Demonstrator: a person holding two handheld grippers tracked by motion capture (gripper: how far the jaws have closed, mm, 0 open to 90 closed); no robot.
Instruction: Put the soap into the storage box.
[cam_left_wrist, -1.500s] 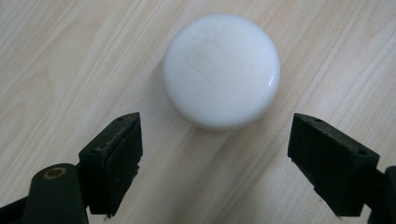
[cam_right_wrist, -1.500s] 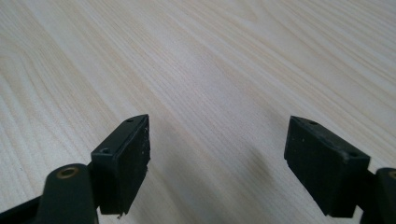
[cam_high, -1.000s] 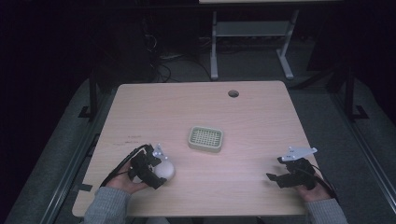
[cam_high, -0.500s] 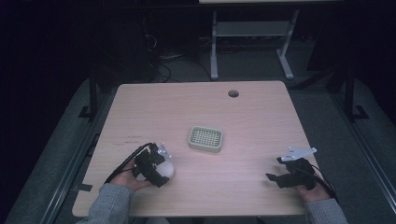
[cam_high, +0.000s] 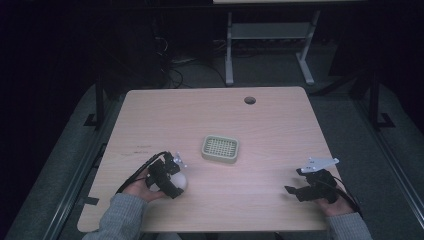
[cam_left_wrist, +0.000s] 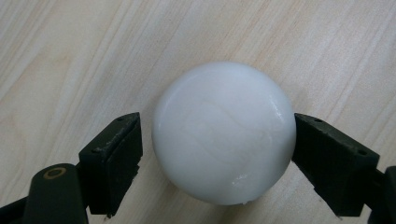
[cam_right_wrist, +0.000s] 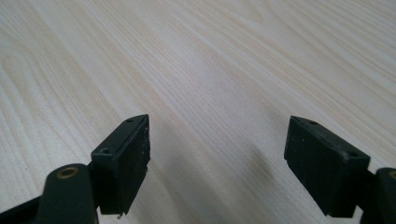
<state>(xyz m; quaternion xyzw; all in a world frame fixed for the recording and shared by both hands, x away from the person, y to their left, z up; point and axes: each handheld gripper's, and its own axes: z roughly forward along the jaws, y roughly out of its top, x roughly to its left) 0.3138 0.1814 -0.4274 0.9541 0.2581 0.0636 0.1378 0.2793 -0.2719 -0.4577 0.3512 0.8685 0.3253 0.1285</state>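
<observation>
Your left gripper (cam_left_wrist: 217, 140) has its jaws wide around the white soap bar (cam_left_wrist: 224, 133), which sits on the table (cam_high: 280, 130) near and left of the green soap dish (cam_high: 220, 149); the right jaw touches it and a slight gap shows at the left, so it is not yet clamped. The bar looks smooth, rounded and probably slippery: close across its widest middle, gently. Your right gripper (cam_right_wrist: 217, 154) is wide open, holding nothing, well right of the dish.

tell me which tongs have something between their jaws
The left tongs: a white ball sits between their jaws, while the right tongs have bare table between theirs.
</observation>
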